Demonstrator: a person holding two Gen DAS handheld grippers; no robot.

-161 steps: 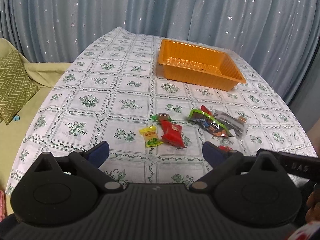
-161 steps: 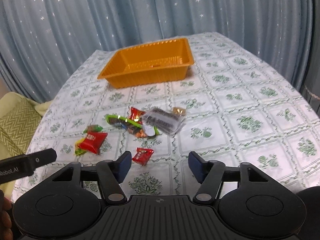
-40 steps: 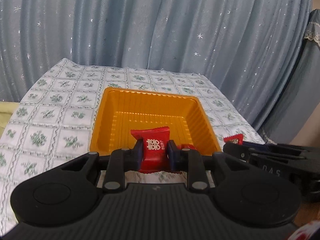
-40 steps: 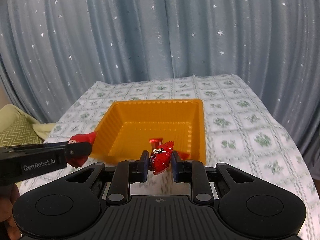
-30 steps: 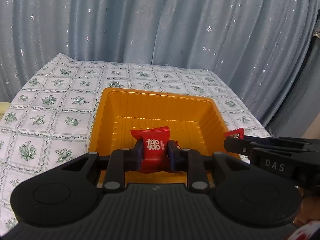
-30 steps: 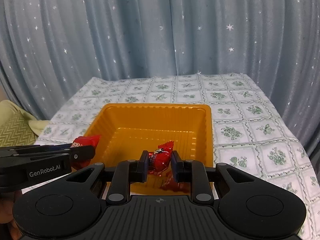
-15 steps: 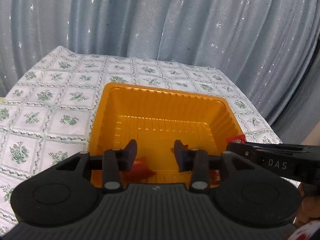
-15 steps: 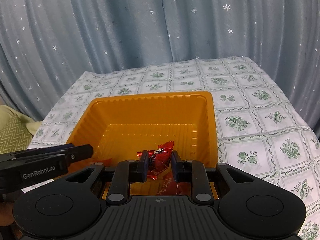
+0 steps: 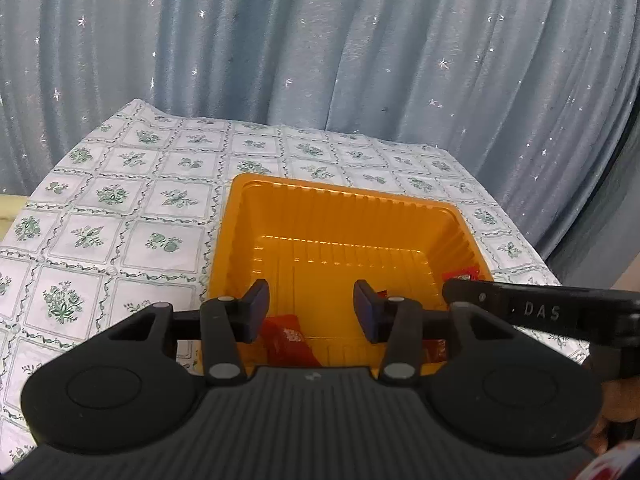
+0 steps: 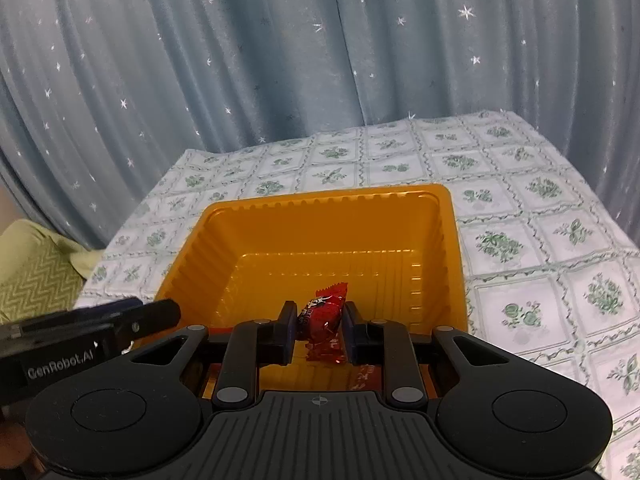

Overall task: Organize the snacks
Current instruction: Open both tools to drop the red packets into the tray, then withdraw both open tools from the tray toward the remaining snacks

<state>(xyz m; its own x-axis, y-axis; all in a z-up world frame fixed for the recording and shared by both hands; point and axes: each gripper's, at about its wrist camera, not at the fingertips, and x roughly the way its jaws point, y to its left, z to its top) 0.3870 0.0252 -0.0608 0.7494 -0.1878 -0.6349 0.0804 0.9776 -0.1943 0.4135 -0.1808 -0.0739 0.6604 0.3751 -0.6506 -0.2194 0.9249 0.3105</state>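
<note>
Both grippers over the near end of the orange ribbed plastic tray (image 9: 348,216), which sits on the bench under a white cloth w/ green floral squares (image 9: 120,216), toward the bench's far edge by the blue star-print curtain (image 9: 320,60).

Left gripper (image 9: 308,312): released. Jaws have just been opening; nothing between the blue pads (image 9: 256,308). Flat red snack packet w/ white print (image 9: 290,340) lies on the tray floor at the near wall, below the gap, left of centre. Apart from the pads.

Right gripper (image 10: 319,330): jaws have just been opening. Small red foil-wrapped candy (image 10: 324,312) sits upright between the pads, crimped top poking above them. Left pad appears to touch the wrapper; slight gap seems to show on the right side. Cannot tell whether the grip holds. Candy is over the tray's near end, right of centre.

Right wrist view: more red wrapping low under the gripper fingers on the tray floor, near wall; partly hidden, item not identifiable.

Left wrist view: right gripper's finger enters from the tray's right rim, red wrapper edge showing just above it.

Green chevron-pattern cushion (image 10: 36,280) beyond the bench's left edge.
</note>
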